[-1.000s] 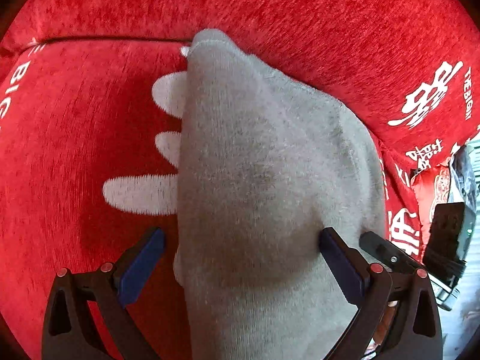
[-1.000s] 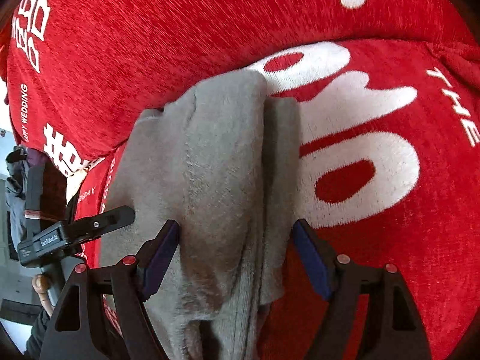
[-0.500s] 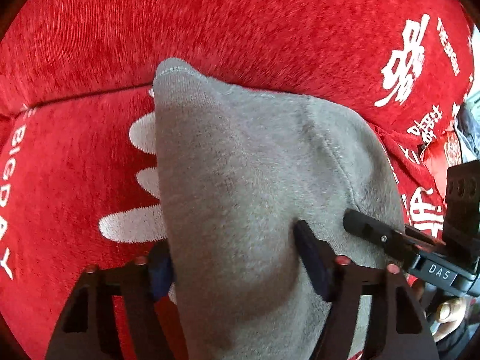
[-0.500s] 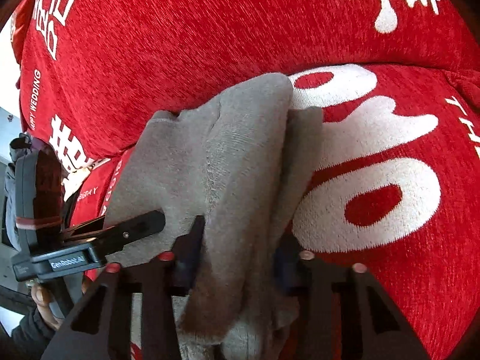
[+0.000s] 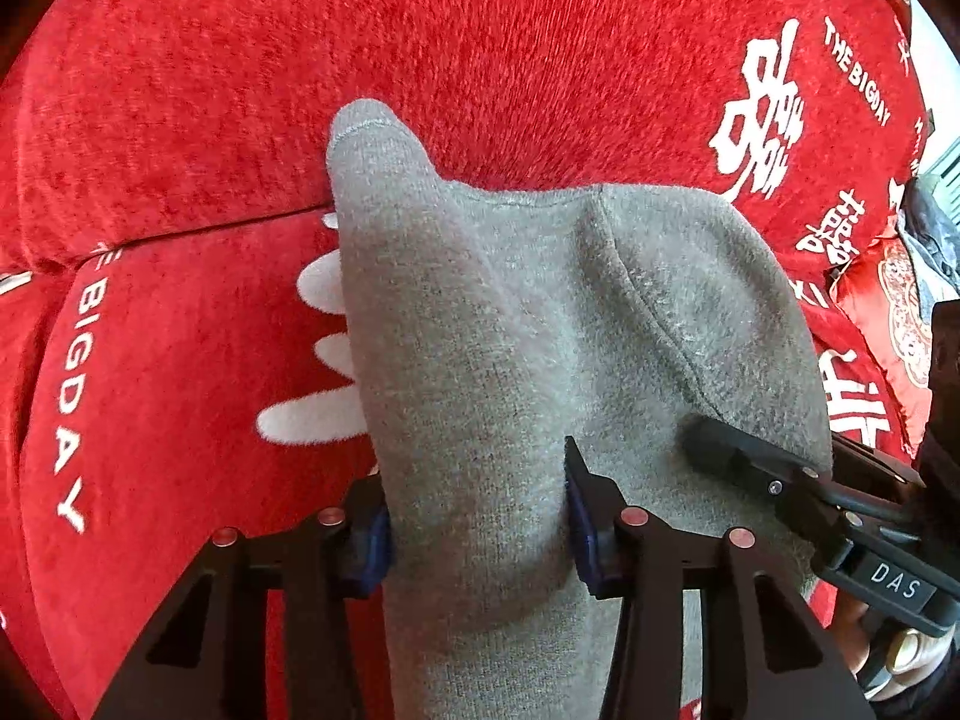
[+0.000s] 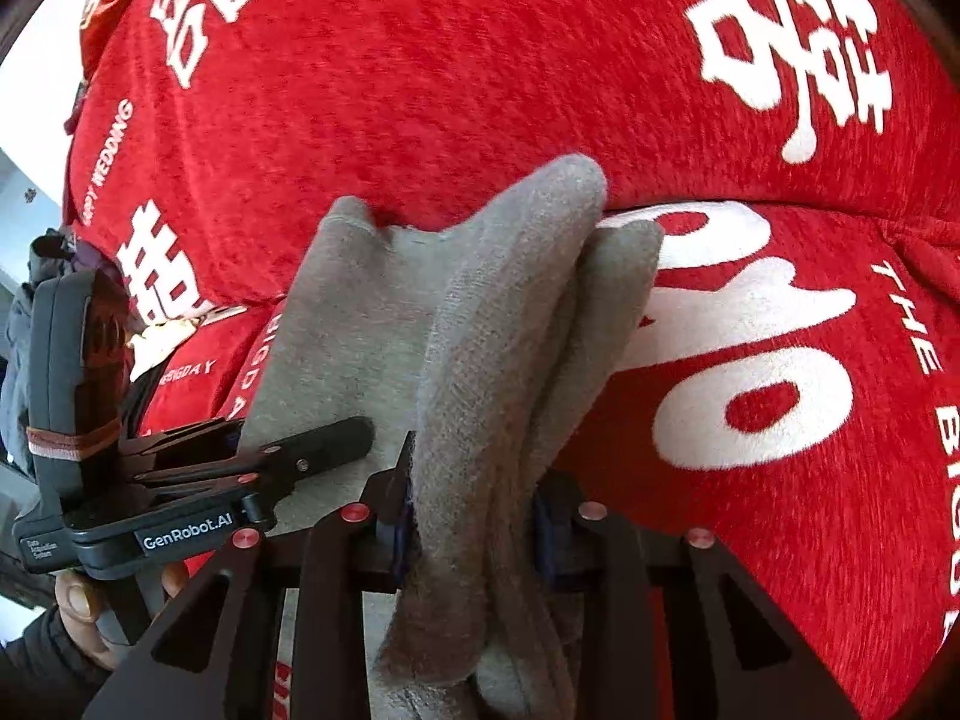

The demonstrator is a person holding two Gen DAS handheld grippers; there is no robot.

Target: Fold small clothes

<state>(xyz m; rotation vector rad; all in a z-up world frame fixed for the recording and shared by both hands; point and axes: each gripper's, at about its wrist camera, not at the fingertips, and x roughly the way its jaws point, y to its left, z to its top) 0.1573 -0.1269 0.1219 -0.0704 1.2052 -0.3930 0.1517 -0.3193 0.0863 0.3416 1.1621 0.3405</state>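
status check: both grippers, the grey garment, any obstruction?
Left gripper and right gripper closing, pads on bunched grey garment. Garment hangs over red sofa cover. Nothing in the way.

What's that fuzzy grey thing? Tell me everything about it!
The grey garment is soft knit cloth with a fleecy side and stitched seams. It is bunched into folds over the red sofa cover. The left gripper and right gripper each pinch a fold, jaws closing on it, and its far corners stick up.

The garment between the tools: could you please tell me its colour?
Plain grey garment, no pattern; the left wrist view shows it best.
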